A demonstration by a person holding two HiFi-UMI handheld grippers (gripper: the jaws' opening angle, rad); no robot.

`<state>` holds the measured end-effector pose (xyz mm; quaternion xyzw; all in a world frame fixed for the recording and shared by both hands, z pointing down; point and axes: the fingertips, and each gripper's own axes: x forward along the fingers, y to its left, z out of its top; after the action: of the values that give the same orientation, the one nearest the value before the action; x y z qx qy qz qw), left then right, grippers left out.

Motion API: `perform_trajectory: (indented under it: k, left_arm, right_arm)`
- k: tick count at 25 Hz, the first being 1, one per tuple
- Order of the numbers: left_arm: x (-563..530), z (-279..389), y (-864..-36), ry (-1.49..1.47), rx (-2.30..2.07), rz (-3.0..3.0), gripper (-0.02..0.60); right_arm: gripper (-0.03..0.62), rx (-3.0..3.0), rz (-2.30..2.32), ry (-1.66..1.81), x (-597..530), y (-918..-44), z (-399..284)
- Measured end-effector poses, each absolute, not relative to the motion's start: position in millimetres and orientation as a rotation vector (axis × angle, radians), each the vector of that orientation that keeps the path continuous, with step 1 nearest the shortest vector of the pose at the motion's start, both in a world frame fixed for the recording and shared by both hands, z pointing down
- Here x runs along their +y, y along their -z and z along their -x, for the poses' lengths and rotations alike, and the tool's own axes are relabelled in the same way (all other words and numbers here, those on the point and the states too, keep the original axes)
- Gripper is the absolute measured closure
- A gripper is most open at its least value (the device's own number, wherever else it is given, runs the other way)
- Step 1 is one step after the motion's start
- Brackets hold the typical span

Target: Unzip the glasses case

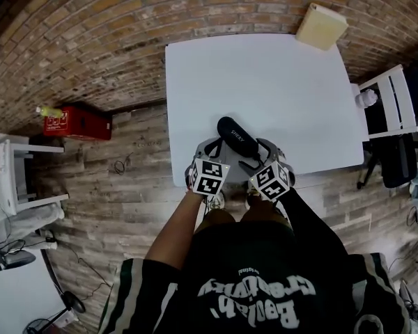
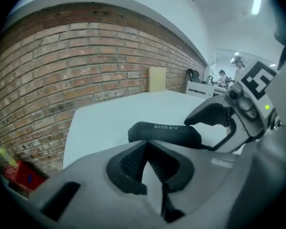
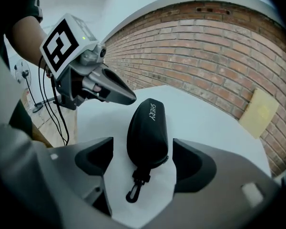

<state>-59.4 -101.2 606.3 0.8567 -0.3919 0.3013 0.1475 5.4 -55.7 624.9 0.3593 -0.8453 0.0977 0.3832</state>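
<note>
The white bench [image 1: 265,82] stands against a brick wall [image 1: 125,33]. At its near edge the left tool [image 2: 148,168] has its jaws closed together on nothing, its tips just short of the black glasses case [image 3: 148,128]. The right tool [image 3: 140,163] has its jaws spread wide, their pads clear of the case. The case lies flat on the bench, its near end between the right jaws. A small black clip [image 3: 133,187] hangs off that end.
</note>
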Motion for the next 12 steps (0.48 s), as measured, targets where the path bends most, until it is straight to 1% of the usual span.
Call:
perform_trajectory:
  k: [2,3,4,8,12]
  left_arm:
    - [-97,61,-610,-0.862,-1.117,-2.452,0.578]
    - [-96,62,-611,-0.858,-1.113,-2.444,0.578]
    - [-94,61,-612,-0.854,-1.11,-2.436,0.577]
    - [-93,59,-617,-0.845,-1.106,-2.411,0.577]
    - [-92,45,-619,-0.831,-1.076,-2.416,0.577]
  right_arm:
    - [0.202,-2.145,-0.9,-0.237,-61,-628,-3]
    - [0.262,-2.141,-0.898,-0.239,-63,-629,-3]
    - [0.304,-2.15,-0.902,-0.258,-65,-629,-5]
    - [0.309,-2.274,-0.943,-0.479,-64,-621,-9]
    - [0.307,-2.338,-0.978,-0.611,-62,-615,-14]
